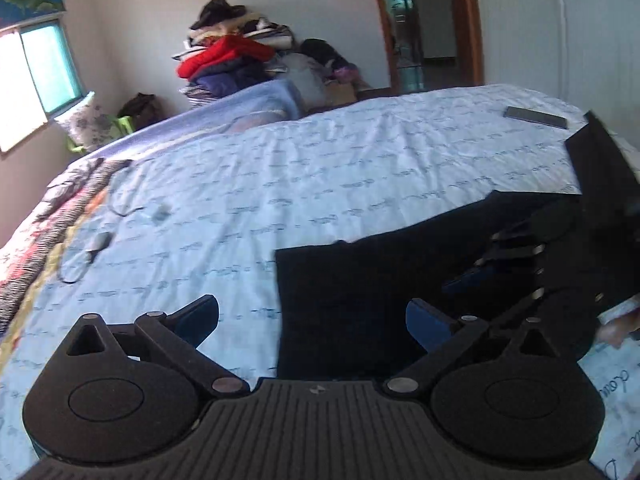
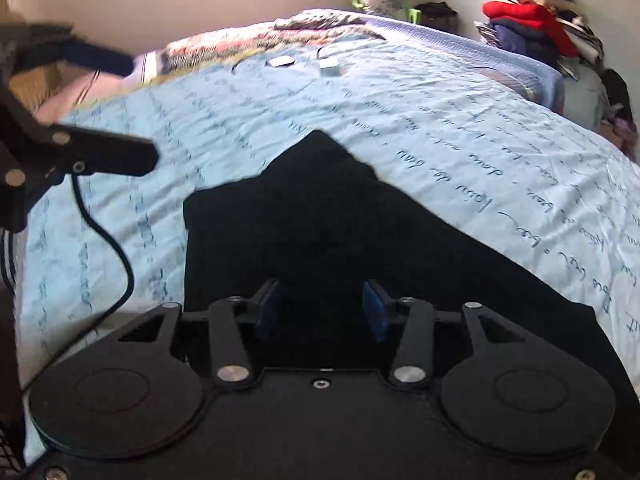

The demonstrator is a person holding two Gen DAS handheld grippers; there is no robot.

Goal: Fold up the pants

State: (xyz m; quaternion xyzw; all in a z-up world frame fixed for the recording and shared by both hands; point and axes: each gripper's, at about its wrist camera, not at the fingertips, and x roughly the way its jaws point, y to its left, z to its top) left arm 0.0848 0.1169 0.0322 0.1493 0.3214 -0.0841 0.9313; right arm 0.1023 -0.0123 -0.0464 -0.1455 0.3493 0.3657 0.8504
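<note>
The left gripper (image 1: 312, 322), jaws wide apart, hovers at the left edge of the black pants (image 1: 360, 292) on the bed (image 1: 320, 168); the right gripper (image 2: 320, 312), partly open, sits over the cloth, nearer.

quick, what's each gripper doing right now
left gripper: open, holding nothing
right gripper: open over the black pants, gripping nothing

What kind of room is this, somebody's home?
Most likely a home bedroom: a wide bed under a pale blue printed sheet, a heap of folded clothes against the wall, and black pants spread out for folding.
</note>
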